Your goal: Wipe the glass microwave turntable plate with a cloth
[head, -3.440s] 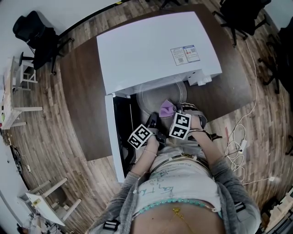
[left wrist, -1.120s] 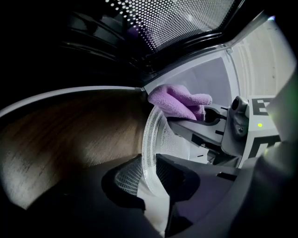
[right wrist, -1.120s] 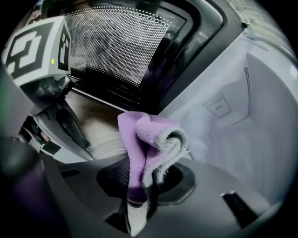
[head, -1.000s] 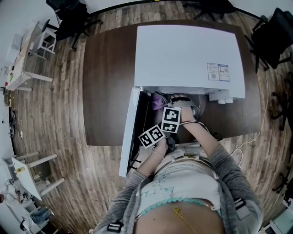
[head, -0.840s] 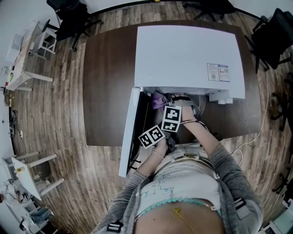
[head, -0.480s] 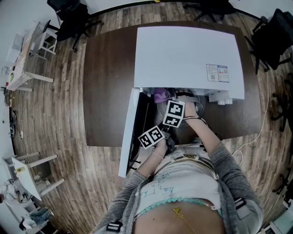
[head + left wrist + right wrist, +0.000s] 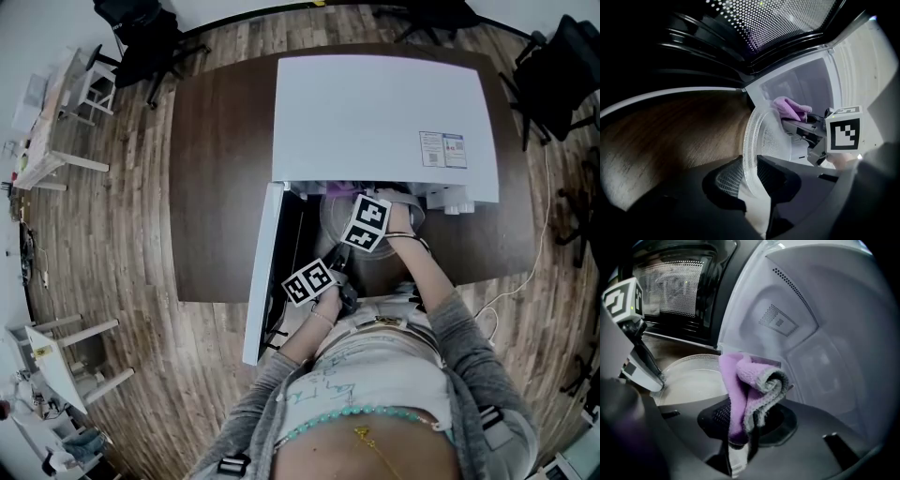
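The clear glass turntable plate (image 7: 769,137) stands tilted, its near rim pinched between the jaws of my left gripper (image 7: 750,180). In the right gripper view the plate (image 7: 691,378) lies low at the left, by the microwave's mouth. My right gripper (image 7: 740,427) is shut on a folded purple cloth (image 7: 750,385), which hangs past the plate's far edge in front of the white cavity wall. The left gripper view shows the cloth (image 7: 790,107) at the plate's upper rim. From the head view both grippers, left (image 7: 337,272) and right (image 7: 356,202), reach under the microwave's front edge.
The white microwave (image 7: 384,112) sits on a dark brown table (image 7: 220,187). Its door (image 7: 262,272) hangs open at the left, the perforated window (image 7: 670,282) close by the plate. Cavity walls (image 7: 820,338) close in on the right gripper.
My right gripper has carried the cloth up and to the right in the head view, further under the microwave's front edge. The left gripper and the plate have stayed put.
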Action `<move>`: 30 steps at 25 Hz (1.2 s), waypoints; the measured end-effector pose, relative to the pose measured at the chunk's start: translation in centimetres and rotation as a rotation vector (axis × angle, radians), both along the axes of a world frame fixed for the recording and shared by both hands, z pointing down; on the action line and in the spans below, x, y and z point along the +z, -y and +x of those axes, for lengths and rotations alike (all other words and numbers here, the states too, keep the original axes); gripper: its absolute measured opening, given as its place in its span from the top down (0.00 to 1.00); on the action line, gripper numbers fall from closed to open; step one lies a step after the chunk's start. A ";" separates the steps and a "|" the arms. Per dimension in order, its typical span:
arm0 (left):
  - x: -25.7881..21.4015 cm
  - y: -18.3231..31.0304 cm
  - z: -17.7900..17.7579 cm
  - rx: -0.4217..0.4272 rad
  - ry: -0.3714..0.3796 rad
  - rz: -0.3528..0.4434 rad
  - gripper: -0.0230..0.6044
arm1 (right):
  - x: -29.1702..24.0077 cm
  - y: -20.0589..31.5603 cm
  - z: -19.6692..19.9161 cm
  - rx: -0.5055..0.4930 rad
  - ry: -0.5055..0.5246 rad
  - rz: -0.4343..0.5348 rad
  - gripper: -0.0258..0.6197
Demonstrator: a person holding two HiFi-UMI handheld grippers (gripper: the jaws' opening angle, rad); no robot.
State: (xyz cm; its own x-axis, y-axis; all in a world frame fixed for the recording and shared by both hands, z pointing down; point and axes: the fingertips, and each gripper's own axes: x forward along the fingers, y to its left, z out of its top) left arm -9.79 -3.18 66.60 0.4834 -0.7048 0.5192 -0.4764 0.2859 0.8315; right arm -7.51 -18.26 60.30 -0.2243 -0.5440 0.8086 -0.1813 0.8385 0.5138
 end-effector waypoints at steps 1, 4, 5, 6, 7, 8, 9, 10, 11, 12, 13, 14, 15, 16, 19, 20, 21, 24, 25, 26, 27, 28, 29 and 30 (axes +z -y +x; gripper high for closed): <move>0.0 0.0 0.0 0.000 0.000 0.000 0.82 | 0.0 0.2 0.4 0.015 0.004 -0.002 0.79; 0.1 0.0 0.0 0.001 0.001 0.001 0.82 | 0.0 0.5 1.5 0.054 0.008 0.002 0.79; 0.1 0.0 0.0 0.000 0.001 0.001 0.82 | -0.1 0.6 1.9 0.063 0.008 0.005 0.79; 0.1 0.0 0.0 0.000 0.001 0.001 0.82 | -0.1 0.6 2.2 0.073 0.008 0.008 0.79; 0.1 0.0 0.0 -0.001 0.001 0.001 0.82 | -0.1 0.7 2.5 0.083 0.008 0.011 0.79; 0.1 0.0 0.0 -0.001 0.001 0.000 0.82 | -0.1 0.7 2.9 0.094 0.010 0.014 0.79; 0.0 0.0 -0.1 0.000 0.001 0.001 0.82 | -0.2 0.7 3.2 0.106 0.012 0.017 0.79; 0.0 0.0 -0.1 0.000 0.001 0.001 0.82 | -0.2 0.8 3.5 0.117 0.012 0.020 0.79; 0.0 0.0 -0.1 0.000 0.001 0.001 0.82 | -0.2 0.7 3.8 0.128 0.011 0.024 0.79; 0.0 0.0 -0.1 0.000 0.000 0.000 0.82 | -0.2 0.7 4.1 0.138 0.009 0.027 0.79; 0.0 -0.1 -0.1 -0.001 -0.001 -0.001 0.82 | -0.2 0.6 4.4 0.149 0.007 0.030 0.79; 0.0 -0.1 -0.1 -0.001 -0.001 -0.001 0.82 | -0.2 0.6 4.7 0.160 0.005 0.034 0.79; 0.0 -0.1 -0.2 -0.001 -0.001 -0.002 0.82 | -0.2 0.5 5.0 0.171 0.004 0.037 0.79; 0.0 -0.1 -0.2 -0.001 -0.001 -0.002 0.82 | -0.2 0.5 5.3 0.181 0.004 0.039 0.79; 0.0 -0.1 -0.2 0.001 0.000 -0.002 0.82 | -0.1 0.2 5.9 0.192 0.003 0.047 0.79; 0.0 -0.1 -0.2 0.001 0.000 -0.001 0.82 | -0.1 0.1 6.0 0.191 -0.001 0.050 0.79; 0.0 0.0 -0.2 0.000 0.000 -0.001 0.82 | -0.1 0.0 6.1 0.194 -0.004 0.053 0.79; 0.0 -0.1 -0.2 0.002 -0.002 -0.001 0.82 | 0.1 -0.4 6.8 0.235 0.001 0.046 0.79; -0.1 -0.1 -0.2 0.002 -0.003 -0.003 0.82 | 0.1 -0.5 7.1 0.250 0.002 0.043 0.79; -0.1 -0.1 -0.2 0.003 -0.002 -0.003 0.82 | 0.2 -0.6 7.4 0.261 0.001 0.040 0.79; -0.1 -0.1 -0.2 0.003 -0.002 -0.003 0.82 | 0.2 -0.8 7.8 0.269 0.000 0.039 0.79; -0.1 -0.1 -0.2 0.004 -0.001 -0.002 0.82 | 0.3 -0.9 8.1 0.279 0.000 0.037 0.79; -0.1 0.0 -0.2 0.005 0.000 -0.001 0.82 | 0.3 -1.1 8.5 0.291 0.001 0.032 0.79; -0.1 0.0 -0.2 0.006 0.000 -0.001 0.82 | 0.4 -1.3 8.9 0.305 0.002 0.025 0.79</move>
State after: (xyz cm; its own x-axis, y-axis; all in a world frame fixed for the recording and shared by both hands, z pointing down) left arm -10.03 -3.15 66.48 0.4872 -0.7014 0.5202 -0.4781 0.2842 0.8310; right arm 1.37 -16.91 60.70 -0.0494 -0.6065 0.7935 -0.4241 0.7320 0.5332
